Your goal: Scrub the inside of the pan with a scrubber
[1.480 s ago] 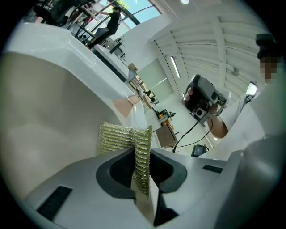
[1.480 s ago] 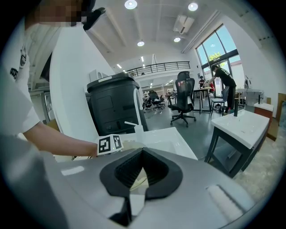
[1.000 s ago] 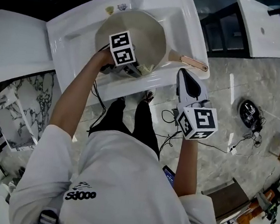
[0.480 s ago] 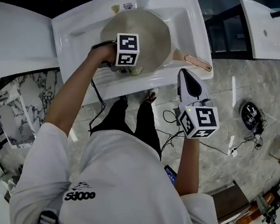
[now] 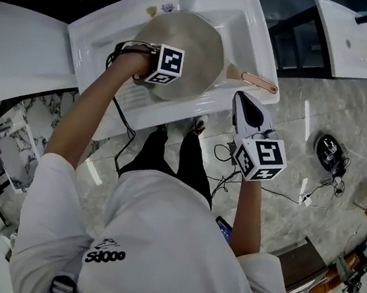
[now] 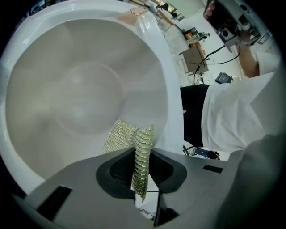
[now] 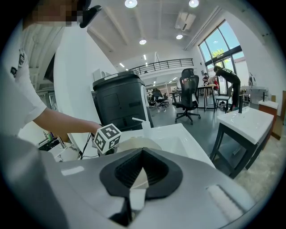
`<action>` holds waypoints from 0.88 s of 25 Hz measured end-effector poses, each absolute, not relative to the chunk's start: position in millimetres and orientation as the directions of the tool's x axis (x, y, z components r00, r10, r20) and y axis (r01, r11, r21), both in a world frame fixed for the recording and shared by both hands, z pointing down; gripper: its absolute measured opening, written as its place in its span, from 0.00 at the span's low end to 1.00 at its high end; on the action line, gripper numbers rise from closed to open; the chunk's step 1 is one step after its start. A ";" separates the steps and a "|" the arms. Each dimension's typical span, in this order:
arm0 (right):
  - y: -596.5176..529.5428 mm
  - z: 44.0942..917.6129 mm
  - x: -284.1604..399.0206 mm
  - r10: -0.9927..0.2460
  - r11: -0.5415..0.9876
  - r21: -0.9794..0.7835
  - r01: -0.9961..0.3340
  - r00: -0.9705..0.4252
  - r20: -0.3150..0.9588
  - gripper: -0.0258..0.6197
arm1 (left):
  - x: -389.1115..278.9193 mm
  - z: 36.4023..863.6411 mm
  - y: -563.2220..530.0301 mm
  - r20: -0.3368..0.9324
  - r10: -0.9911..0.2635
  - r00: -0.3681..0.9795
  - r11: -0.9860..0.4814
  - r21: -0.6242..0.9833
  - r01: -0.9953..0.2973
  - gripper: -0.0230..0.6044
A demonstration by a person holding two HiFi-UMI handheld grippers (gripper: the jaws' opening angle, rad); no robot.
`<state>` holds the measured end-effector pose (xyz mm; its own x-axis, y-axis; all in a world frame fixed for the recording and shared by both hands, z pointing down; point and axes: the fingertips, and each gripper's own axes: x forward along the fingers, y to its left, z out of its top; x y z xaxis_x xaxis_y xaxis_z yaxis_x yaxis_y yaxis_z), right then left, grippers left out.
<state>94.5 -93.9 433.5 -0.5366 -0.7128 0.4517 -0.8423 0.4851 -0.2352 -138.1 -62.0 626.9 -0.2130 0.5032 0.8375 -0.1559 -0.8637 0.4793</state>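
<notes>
The pan [image 5: 199,42] lay unheld in the sink [image 5: 252,21], at twelve o'clock in the head view. The right gripper [image 7: 142,170], jaws pressed together on nothing, hung at the pan's four o'clock (clear of the handle [image 5: 256,82]). The left gripper [image 6: 142,163] pinched the scrubber [image 6: 119,136] against the pan's inner wall. Hard strokes might skid the loose pan or drag the thinly gripped scrubber free.
</notes>
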 end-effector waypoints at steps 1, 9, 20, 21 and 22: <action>-93.6 434.8 94.9 -0.712 0.485 -0.233 -0.843 -0.535 0.454 0.05 | -142.5 628.5 -65.5 0.839 0.483 -0.249 -0.875 0.458 -0.156 0.14; -89.6 441.9 106.8 -0.713 0.469 -0.219 -0.856 -0.513 0.477 0.05 | -172.2 636.8 -118.5 0.889 0.194 -0.415 -0.980 0.160 -0.114 0.14; -88.0 450.8 104.6 -0.699 0.474 -0.217 -0.854 -0.514 0.497 0.05 | -178.9 655.4 -166.8 0.906 -0.048 -0.421 -0.999 -0.050 0.007 0.14; -87.4 452.0 104.4 -0.697 0.472 -0.220 -0.853 -0.515 0.500 0.05 | -177.5 656.6 -170.3 0.909 -0.052 -0.413 -0.998 -0.056 0.001 0.14; -86.7 453.3 104.4 -0.694 0.471 -0.224 -0.853 -0.515 0.503 0.05 | -176.1 657.8 -173.6 0.912 -0.055 -0.407 -0.998 -0.063 -0.006 0.14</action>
